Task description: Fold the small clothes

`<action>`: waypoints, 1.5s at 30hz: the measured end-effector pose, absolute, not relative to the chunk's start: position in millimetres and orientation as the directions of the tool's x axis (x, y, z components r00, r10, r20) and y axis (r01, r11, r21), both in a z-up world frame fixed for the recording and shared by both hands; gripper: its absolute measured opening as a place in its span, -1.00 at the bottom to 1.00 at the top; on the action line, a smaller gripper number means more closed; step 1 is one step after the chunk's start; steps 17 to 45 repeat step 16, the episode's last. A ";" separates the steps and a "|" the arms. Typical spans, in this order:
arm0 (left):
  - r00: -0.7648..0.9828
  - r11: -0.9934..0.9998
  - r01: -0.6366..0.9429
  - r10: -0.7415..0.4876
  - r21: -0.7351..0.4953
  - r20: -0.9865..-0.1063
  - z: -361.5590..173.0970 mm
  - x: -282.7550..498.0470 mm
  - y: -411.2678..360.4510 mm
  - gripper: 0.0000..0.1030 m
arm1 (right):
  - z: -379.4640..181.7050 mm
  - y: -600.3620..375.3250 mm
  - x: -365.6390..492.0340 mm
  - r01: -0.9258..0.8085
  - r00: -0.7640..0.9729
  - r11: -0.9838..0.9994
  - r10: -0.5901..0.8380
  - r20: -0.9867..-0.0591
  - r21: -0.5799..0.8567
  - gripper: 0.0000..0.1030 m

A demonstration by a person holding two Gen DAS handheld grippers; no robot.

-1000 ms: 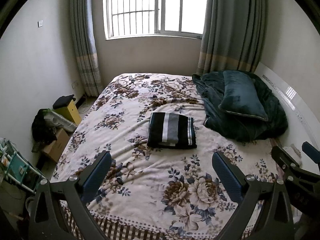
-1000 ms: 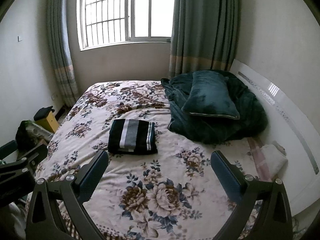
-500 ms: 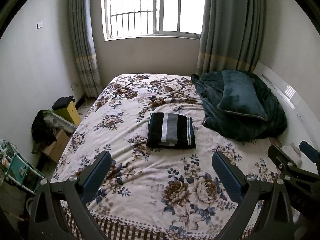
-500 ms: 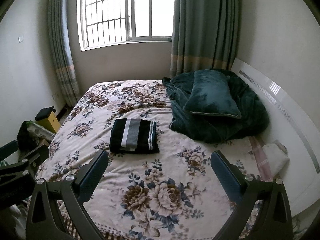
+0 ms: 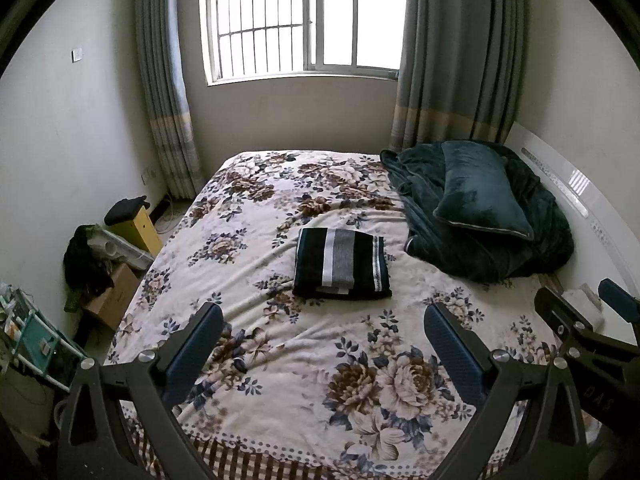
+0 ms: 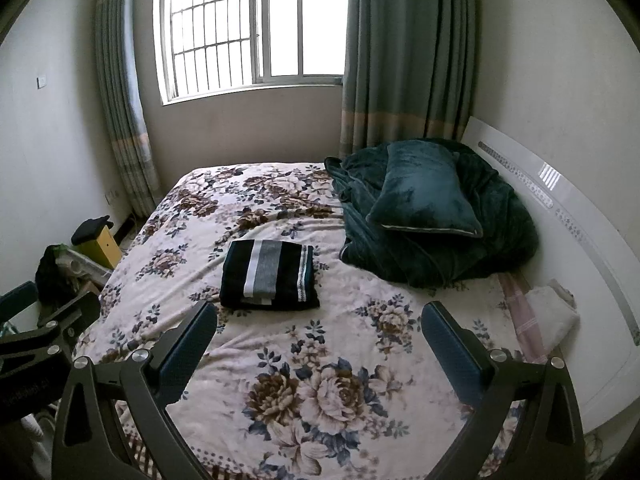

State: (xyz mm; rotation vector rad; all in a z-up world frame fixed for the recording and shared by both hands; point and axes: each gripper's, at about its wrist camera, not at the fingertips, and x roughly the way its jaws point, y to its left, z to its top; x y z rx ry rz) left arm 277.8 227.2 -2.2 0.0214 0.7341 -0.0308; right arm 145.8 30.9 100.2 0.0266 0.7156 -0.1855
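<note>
Jaws of the left gripper [image 5: 323,338] and right gripper [image 6: 319,336] gape wide, empty, above a rectangular folded striped knit garment [image 5: 342,267] on the floral bed [image 5: 280,352].

Both wrist views look down the bed [image 5: 280,360] toward the window [image 6: 256,28].

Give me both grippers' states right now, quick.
Left gripper: open, holding nothing.
Right gripper: open, holding nothing.
</note>
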 end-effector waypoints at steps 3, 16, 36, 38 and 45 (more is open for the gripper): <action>0.746 0.999 0.037 -0.020 0.011 -0.666 0.8 280.4 228.8 1.00 | 99.9 30.7 145.4 0.180 0.739 0.983 -0.162 -0.654 -0.039 1.00; 0.752 0.999 0.038 -0.020 0.014 -0.659 5.5 285.8 231.7 1.00 | 98.2 31.3 142.6 0.187 0.739 0.982 -0.166 -0.652 -0.037 1.00; 0.752 0.999 0.038 -0.020 0.014 -0.659 5.5 285.8 231.7 1.00 | 98.2 31.3 142.6 0.187 0.739 0.982 -0.166 -0.652 -0.037 1.00; 0.752 0.999 0.038 -0.020 0.014 -0.659 5.5 285.8 231.7 1.00 | 98.2 31.3 142.6 0.187 0.739 0.982 -0.166 -0.652 -0.037 1.00; 0.752 0.999 0.038 -0.020 0.014 -0.659 5.5 285.8 231.7 1.00 | 98.2 31.3 142.6 0.187 0.739 0.982 -0.166 -0.652 -0.037 1.00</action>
